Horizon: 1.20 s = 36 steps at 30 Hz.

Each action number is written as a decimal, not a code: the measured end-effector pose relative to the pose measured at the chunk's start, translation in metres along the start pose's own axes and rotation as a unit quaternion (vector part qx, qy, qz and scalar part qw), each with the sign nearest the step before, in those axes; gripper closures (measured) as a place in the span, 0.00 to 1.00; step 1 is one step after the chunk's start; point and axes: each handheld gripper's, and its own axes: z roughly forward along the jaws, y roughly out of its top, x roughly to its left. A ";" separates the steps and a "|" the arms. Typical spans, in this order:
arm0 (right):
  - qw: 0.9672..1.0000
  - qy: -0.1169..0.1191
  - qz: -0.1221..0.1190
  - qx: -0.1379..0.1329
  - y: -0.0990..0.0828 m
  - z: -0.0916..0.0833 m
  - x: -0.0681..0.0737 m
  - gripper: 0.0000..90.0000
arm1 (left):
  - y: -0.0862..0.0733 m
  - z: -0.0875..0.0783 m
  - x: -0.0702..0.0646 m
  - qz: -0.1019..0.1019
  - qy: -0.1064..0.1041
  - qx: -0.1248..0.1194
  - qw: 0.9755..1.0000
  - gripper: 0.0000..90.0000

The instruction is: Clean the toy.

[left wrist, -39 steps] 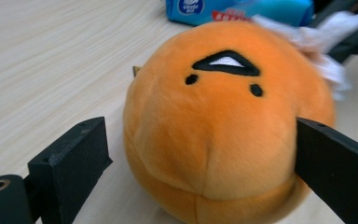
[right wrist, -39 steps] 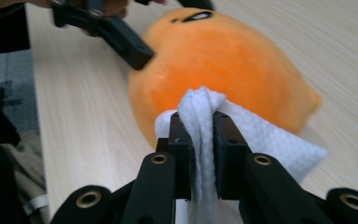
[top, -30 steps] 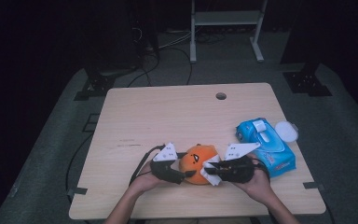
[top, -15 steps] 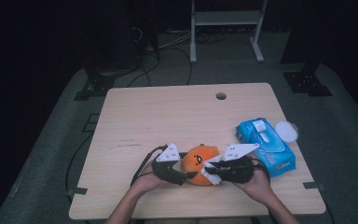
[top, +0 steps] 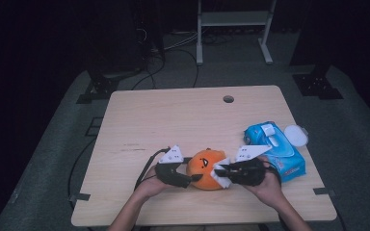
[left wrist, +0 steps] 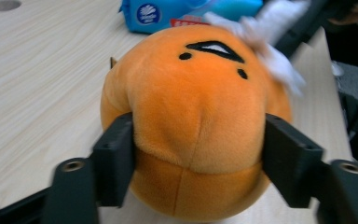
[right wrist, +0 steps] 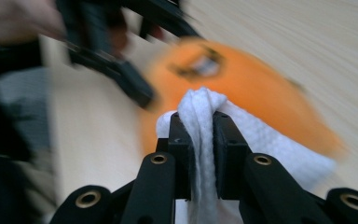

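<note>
While the wooden table (top: 173,120) carries a blue wipes pack (top: 275,150) just to the right of it, the orange plush toy (top: 206,168) sits near the table's front edge between both tools. The left gripper (top: 189,180) has just been closing and its jaws press the plush's two sides. The right gripper (top: 220,174), at the plush's right side, is clamped narrow on a white cloth (right wrist: 200,116) lying against the plush.

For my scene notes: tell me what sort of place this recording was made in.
Probably a lab or studio set up for recording. A lone wooden table stands on grey carpet in a dark room, loose cables run across the floor, and a metal stand sits behind it.
</note>
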 end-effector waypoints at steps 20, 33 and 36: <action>1.000 0.008 -0.021 -0.019 0.012 -0.001 0.013 0.88 | 0.007 -0.001 -0.011 0.040 -0.008 -0.006 0.999 0.39; 0.999 -0.037 -0.004 -0.007 0.002 -0.010 -0.006 0.88 | 0.005 0.011 -0.008 -0.035 -0.006 -0.001 0.999 0.15; 1.000 -0.014 -0.011 -0.015 0.009 -0.007 0.004 0.88 | 0.008 0.008 -0.014 0.005 0.001 -0.005 1.000 0.26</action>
